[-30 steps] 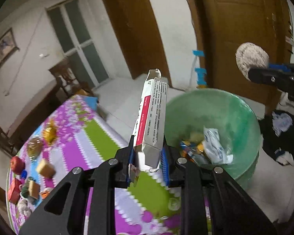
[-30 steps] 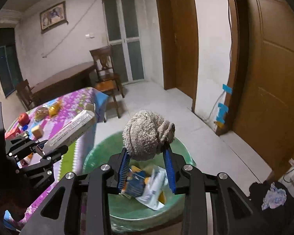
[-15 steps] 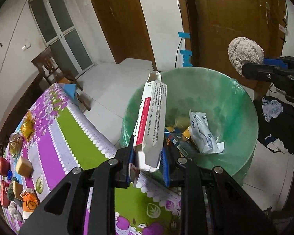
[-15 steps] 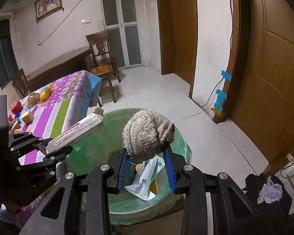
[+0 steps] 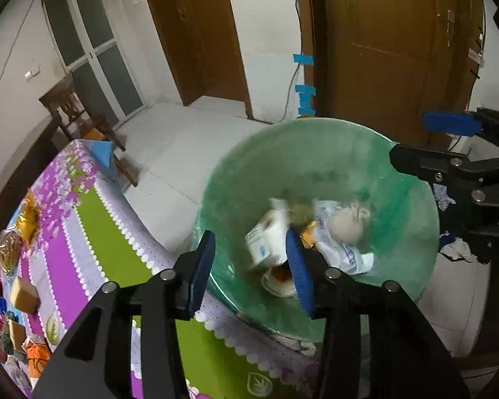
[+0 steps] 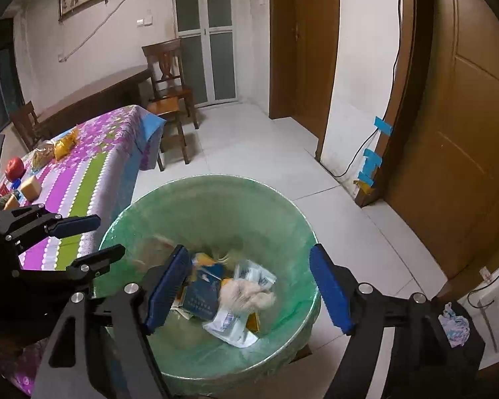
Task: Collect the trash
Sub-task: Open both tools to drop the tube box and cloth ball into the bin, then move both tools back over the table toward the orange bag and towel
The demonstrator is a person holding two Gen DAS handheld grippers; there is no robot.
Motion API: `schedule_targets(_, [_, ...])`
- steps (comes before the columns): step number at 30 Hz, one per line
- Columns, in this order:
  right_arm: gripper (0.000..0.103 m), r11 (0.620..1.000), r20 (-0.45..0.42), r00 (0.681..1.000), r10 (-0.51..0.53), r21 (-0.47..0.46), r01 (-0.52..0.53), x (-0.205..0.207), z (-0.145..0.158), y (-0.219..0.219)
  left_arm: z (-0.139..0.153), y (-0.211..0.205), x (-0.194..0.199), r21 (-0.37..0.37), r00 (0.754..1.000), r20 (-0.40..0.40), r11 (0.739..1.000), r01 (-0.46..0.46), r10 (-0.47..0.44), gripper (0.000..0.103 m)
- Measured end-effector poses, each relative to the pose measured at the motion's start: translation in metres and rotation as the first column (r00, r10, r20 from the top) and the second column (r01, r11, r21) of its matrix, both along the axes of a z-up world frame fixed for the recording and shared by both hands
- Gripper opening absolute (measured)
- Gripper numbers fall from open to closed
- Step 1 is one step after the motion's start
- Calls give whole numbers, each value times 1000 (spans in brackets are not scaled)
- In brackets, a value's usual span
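A round bin lined with a green bag (image 5: 316,153) (image 6: 216,199) stands on the floor beside the table. My left gripper (image 5: 251,267) is open and empty over its near rim; it also shows in the right wrist view (image 6: 93,237). My right gripper (image 6: 248,287) is open and empty above the bin; it also shows in the left wrist view (image 5: 425,143). The white carton (image 5: 266,244) is blurred, inside the bin. The beige crumpled ball (image 5: 347,222) (image 6: 246,294) lies among wrappers in the bin.
A table with a purple, green and white striped cloth (image 5: 83,232) (image 6: 83,173) holds an apple (image 6: 15,167), snack packets and small boxes. A wooden chair (image 6: 169,93), brown doors (image 5: 392,50) and dark clothes on the floor (image 6: 455,324) surround the bin.
Both grippers opened. The white carton dropped from the left gripper and the beige ball from the right gripper into the bin. Both views tilted further down over the bin.
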State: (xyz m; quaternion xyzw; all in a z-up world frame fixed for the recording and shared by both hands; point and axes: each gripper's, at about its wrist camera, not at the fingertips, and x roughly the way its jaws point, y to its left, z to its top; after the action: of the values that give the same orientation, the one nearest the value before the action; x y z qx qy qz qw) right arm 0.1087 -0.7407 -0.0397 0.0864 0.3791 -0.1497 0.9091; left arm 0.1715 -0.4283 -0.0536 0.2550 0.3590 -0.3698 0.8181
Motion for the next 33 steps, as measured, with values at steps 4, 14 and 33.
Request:
schedule_targets(4, [75, 1000, -7, 1000, -14, 3, 14, -2, -3, -3, -1, 0, -2, -3, 1000, -7, 1000, 9, -9, 43])
schedule_targets(14, [75, 999, 27, 999, -38, 15, 37, -16, -4, -3, 7, 12, -7, -59, 1000, -26, 998, 9, -11, 43])
schedule_targets(33, [78, 972, 282, 933, 224, 10, -236, -3, 25, 157, 45, 271, -20, -314, 911, 3, 865, -392, 413, 60])
